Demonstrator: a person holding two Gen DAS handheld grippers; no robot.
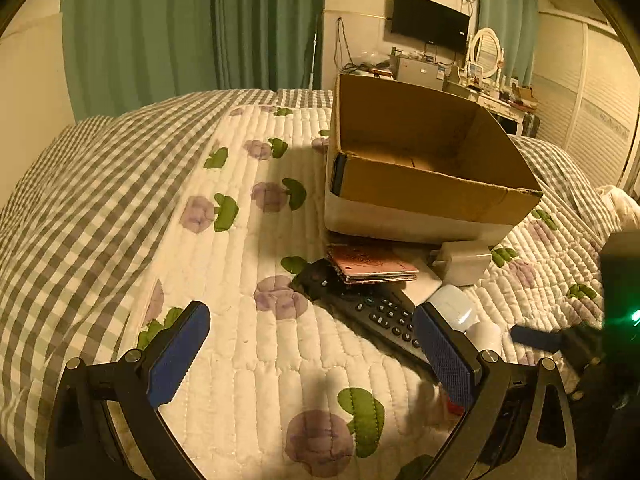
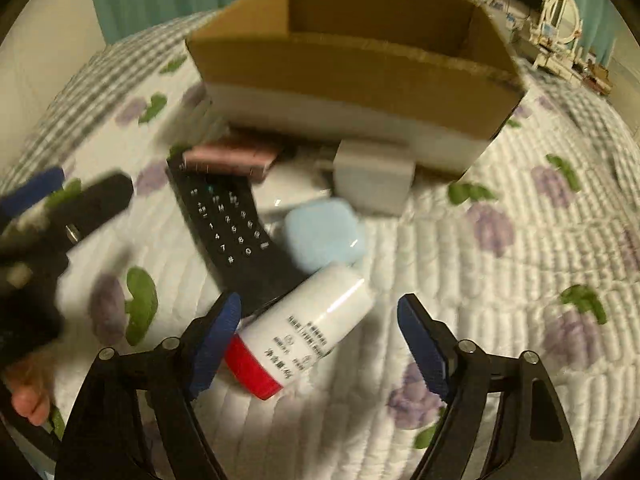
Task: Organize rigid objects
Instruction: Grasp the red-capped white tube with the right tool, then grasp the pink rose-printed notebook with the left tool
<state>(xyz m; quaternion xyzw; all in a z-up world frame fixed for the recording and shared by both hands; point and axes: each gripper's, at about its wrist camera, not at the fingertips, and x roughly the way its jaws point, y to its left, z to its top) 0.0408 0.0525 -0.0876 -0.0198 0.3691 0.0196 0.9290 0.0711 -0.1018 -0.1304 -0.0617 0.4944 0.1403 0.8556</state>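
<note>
Rigid objects lie in a small heap on the quilted bedspread (image 2: 500,280), just before the open cardboard box (image 2: 360,68): a black remote control (image 2: 236,236), a pink booklet (image 2: 232,158) resting on its far end, a white charger block (image 2: 372,180) touching the box, a pale blue case (image 2: 324,236), and a white bottle with a red cap (image 2: 304,328). Your right gripper (image 2: 320,344) is spread wide, the bottle between its fingers but not pinched. Your left gripper (image 1: 312,360) is also spread, holding nothing, to the left of the remote.
</note>
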